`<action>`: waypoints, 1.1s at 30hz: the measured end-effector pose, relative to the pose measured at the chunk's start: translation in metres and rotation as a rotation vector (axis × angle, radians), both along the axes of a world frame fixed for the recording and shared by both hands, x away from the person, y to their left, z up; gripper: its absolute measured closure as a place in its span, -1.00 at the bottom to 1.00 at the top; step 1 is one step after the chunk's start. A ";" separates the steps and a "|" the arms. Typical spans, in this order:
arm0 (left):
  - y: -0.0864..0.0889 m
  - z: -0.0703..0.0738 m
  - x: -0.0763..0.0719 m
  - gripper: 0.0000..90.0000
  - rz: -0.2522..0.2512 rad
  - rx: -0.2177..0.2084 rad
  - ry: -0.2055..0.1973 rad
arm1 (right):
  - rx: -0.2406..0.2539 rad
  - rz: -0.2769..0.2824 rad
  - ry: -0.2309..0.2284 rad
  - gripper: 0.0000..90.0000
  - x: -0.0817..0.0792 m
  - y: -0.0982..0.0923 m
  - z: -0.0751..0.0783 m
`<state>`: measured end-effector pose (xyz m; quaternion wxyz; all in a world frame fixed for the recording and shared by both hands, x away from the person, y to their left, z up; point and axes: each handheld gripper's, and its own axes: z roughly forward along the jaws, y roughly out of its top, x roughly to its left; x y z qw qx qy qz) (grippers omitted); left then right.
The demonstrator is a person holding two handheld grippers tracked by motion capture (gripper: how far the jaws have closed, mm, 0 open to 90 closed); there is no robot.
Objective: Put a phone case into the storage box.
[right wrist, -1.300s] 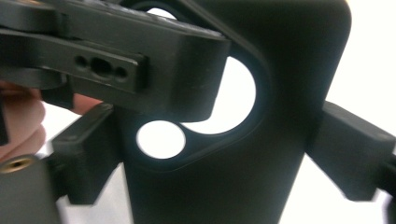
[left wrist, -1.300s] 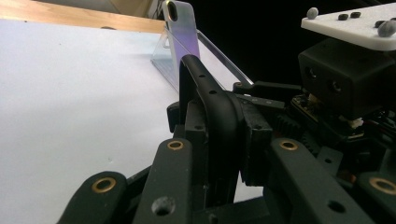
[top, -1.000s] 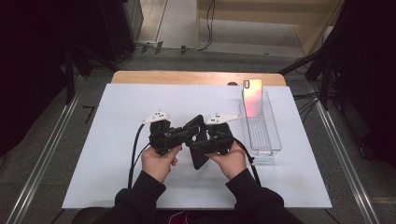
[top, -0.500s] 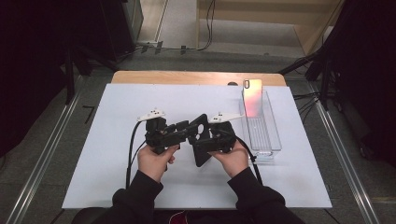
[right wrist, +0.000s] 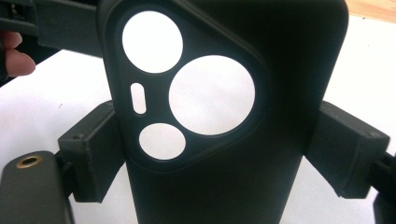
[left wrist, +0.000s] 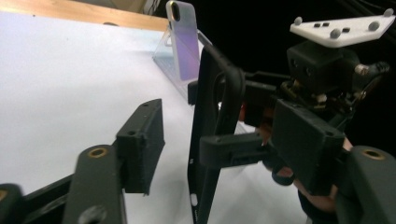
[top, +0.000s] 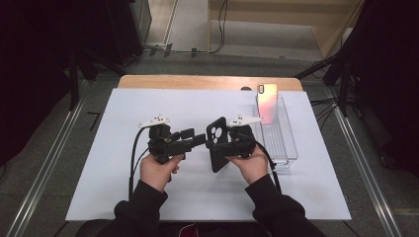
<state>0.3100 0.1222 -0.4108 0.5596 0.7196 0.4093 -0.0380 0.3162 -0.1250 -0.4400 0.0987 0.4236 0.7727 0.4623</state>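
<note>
- Right claw [top: 217, 143]: closed across the width of a black phone case [top: 219, 143], one pad on each long edge; the case's lower end is cut off in the right gripper view.
- Left claw [top: 197, 139]: jaws have just been opening, now wide apart, the case edge-on between them with neither pad pressing on it.
- Case is held above the middle of the white worktop [top: 123, 118], camera cut-outs uppermost.
- Towards the far right corner, a clear tray [top: 284, 143] holds a phone [top: 267, 101] leaning upright; its base is hard to make out.
</note>
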 end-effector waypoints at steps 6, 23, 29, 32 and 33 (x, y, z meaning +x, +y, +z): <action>0.008 -0.003 0.000 -0.30 -0.039 0.028 0.005 | 0.003 -0.002 -0.002 -0.74 0.001 -0.004 0.001; 0.023 -0.023 -0.001 -0.31 -0.252 0.256 0.000 | 0.019 0.069 0.007 -0.74 0.004 -0.012 0.007; 0.037 -0.027 -0.001 -0.31 -0.274 0.265 0.002 | 0.033 0.111 0.033 -0.74 0.007 -0.015 0.009; 0.042 -0.029 -0.002 -0.31 -0.289 0.283 0.003 | 0.027 0.123 0.030 -0.74 0.007 -0.017 0.010; 0.044 -0.031 -0.003 -0.31 -0.292 0.289 0.005 | 0.029 0.124 0.028 -0.74 0.007 -0.017 0.010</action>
